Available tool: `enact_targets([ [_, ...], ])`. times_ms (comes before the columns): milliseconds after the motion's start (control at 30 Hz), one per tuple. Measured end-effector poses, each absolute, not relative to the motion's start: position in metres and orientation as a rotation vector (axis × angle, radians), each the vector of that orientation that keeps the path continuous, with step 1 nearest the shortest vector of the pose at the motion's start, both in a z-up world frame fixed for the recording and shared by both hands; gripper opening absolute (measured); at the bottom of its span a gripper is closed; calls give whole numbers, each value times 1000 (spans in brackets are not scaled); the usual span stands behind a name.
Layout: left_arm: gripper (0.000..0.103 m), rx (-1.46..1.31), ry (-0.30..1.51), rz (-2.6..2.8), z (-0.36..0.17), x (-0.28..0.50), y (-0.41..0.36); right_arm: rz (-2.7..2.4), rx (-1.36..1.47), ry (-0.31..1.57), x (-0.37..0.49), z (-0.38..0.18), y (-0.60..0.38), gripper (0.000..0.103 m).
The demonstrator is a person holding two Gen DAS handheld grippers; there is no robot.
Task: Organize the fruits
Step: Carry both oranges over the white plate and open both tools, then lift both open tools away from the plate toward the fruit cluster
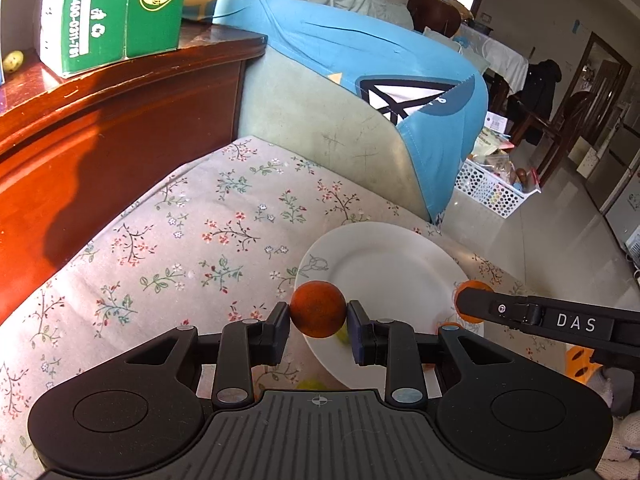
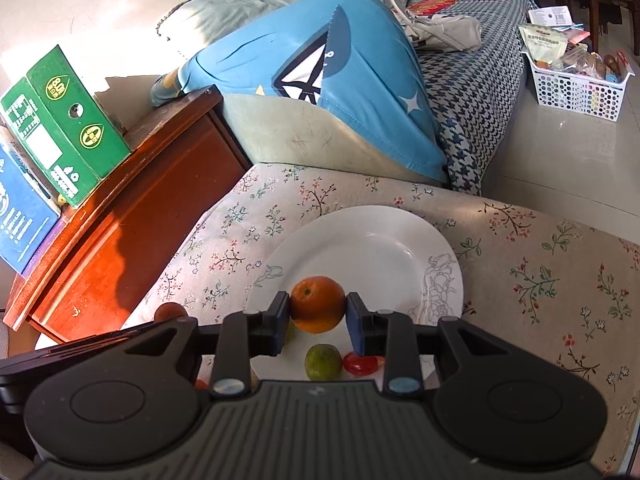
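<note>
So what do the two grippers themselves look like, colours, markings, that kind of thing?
Both match: matte black plastic bodies with round side discs, a ribbed grey centre panel and silver pivot rivets. The fingers are black with dark blue pads. The right gripper carries white "DAS" lettering, readable in the left view. No cables or sleeves show.

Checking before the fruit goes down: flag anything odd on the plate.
Nothing stands out. The white plate lies flat and unbroken; a green fruit and a red one rest on it, nothing spilled.
</note>
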State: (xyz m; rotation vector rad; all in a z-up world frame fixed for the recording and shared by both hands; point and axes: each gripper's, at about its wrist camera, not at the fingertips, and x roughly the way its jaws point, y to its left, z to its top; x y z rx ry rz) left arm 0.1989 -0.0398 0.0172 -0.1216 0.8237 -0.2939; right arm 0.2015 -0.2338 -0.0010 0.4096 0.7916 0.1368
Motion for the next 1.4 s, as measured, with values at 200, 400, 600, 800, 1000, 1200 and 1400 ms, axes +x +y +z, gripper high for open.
enact_targets([
  [200,28,-100,854,-327,3,223,-57,107,411,827,213,-13,-235,31],
  [400,28,-63,876,-333,-9,239,-70,69,412,855,221,-22,-237,31],
  [600,28,-29,902,-343,-20,247,-80,4,398,889,229,-34,-240,31],
  [800,29,0,888,-355,-17,244,-88,-5,404,890,230,-35,-239,32],
  [1000,31,18,866,-331,-9,242,-88,2,407,865,228,-31,-239,33],
  [1200,32,28,842,-307,5,235,-86,23,405,826,226,-23,-238,36],
  [1400,32,37,833,-297,13,223,-82,18,390,779,221,-14,-234,43],
])
